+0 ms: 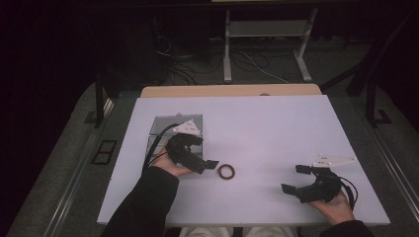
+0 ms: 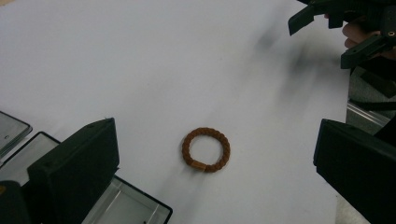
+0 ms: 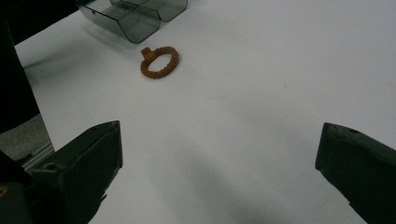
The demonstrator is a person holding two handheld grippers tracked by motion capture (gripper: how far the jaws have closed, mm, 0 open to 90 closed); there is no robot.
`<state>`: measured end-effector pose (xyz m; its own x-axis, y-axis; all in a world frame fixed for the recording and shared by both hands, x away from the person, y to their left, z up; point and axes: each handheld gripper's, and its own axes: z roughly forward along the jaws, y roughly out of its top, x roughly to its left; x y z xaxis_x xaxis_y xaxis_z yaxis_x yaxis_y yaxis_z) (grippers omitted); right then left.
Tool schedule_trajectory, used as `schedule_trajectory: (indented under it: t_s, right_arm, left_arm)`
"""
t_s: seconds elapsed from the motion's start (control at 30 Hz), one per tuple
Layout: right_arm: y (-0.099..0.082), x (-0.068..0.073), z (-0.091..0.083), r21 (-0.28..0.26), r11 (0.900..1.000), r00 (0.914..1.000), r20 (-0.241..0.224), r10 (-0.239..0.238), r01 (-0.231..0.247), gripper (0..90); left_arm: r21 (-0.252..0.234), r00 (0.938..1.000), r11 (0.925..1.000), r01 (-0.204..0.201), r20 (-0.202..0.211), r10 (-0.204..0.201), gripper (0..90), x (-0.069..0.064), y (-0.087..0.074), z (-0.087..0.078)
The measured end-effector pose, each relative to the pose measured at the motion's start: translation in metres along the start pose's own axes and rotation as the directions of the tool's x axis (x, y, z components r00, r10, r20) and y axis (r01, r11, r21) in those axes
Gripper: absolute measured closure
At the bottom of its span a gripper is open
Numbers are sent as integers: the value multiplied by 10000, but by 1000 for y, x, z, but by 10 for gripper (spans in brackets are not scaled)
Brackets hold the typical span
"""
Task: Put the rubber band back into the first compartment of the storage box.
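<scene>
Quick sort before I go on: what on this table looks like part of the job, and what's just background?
Likely in play:
brown braided ring, flat on the table, between the jaws of the open left gripper
clear compartment box, beside the left gripper
open right gripper, empty and apart from the ring

Background:
white table
metal stand legs and floor cables beyond it

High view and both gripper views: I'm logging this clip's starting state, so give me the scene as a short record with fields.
surface: white table
item: brown braided ring, lying flat on the table, untouched
container: clear compartment box, at the table's left, beside the ring
left hand-held gripper: open, jaws either side of the ring's line, just short of it
right hand-held gripper: open, holding nothing, low over bare table at the right
contact: none with the ring
</scene>
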<state>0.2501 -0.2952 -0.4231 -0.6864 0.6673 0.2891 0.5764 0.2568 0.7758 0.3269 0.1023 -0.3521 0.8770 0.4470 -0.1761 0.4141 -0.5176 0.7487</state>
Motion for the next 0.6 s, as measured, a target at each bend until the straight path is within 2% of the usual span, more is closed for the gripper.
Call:
schedule_trajectory:
  t_s: [0.6]
  right_arm:
    - [0,-1,-1,31,10000,10000,71,35,-35,0]
  left_arm:
    - [733,9996,9971,-204,230,188,0,8,4,36]
